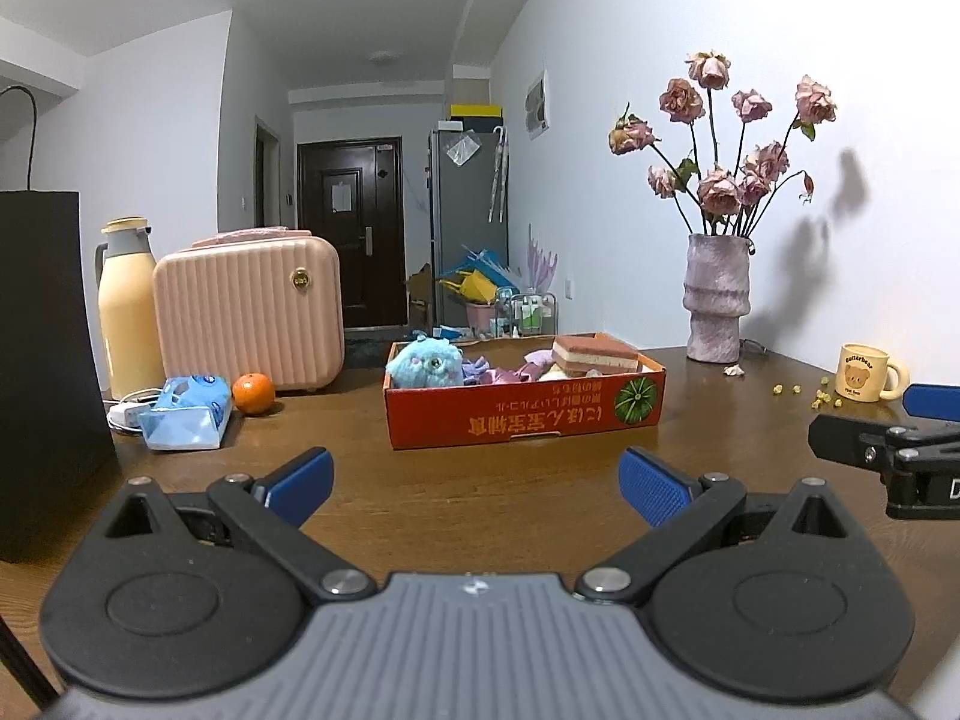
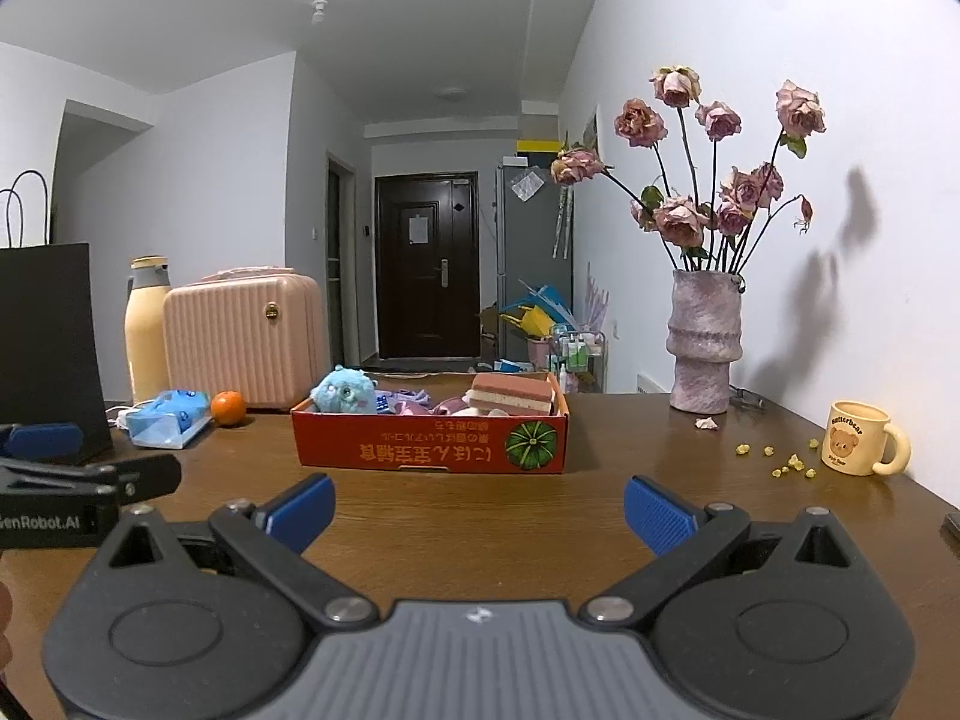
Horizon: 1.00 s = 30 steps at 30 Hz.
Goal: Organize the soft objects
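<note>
Two grippers hang side by side over the brown table, both empty with their blue-padded fingers spread wide: the left gripper and the right gripper. Straight ahead of both, with bare tabletop between, sits the red cardboard box, printed with a green squash. Inside it, a fluffy blue plush toy fills the left end, crumpled purple cloth lies in the middle, and a layered pink-and-cream sponge block rests at the right end, tilted on the other items.

Left of the box lie an orange and, just beside it, a blue tissue pack. Behind them stand a pink ribbed case and a cream thermos, with a black paper bag at the far left. To the right, near the wall, stands a vase of dried roses; further right, a yellow bear mug sits among scattered yellow crumbs.
</note>
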Each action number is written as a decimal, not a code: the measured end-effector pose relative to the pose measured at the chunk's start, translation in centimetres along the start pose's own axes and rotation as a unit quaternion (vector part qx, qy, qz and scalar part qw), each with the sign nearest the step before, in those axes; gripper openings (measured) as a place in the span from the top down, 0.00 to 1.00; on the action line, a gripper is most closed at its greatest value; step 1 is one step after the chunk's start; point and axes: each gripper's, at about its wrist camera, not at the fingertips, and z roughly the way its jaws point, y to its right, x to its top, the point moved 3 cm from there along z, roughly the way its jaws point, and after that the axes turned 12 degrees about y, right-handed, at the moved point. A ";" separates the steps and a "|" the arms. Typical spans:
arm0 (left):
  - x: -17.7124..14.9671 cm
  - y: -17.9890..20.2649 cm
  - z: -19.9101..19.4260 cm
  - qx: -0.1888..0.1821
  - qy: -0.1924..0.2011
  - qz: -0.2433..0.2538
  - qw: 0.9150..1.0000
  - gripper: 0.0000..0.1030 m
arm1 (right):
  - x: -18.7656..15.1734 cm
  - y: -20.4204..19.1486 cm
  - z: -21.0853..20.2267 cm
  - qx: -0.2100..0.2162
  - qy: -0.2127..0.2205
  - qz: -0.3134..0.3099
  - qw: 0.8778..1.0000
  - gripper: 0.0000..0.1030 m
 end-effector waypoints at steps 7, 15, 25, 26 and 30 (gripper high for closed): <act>0.0 -0.2 -0.2 0.003 0.002 -0.002 1.000 0.00 | 0.2 -0.1 -0.5 -0.001 0.004 -0.002 1.000 0.00; 0.0 -0.2 -0.3 0.003 0.003 -0.001 1.000 0.00 | 0.2 -0.2 -0.6 0.001 0.005 -0.001 1.000 0.00; 0.1 -0.2 -0.5 0.001 0.006 0.000 1.000 0.00 | 0.4 -0.4 -0.7 0.002 0.008 -0.003 1.000 0.00; 0.1 -0.2 -0.5 0.000 0.007 0.000 1.000 0.00 | 0.4 -0.5 -0.7 0.002 0.008 -0.003 1.000 0.00; 0.1 -0.2 -0.7 0.000 0.008 0.000 1.000 0.00 | 0.6 -0.5 -0.8 0.003 0.009 -0.004 1.000 0.00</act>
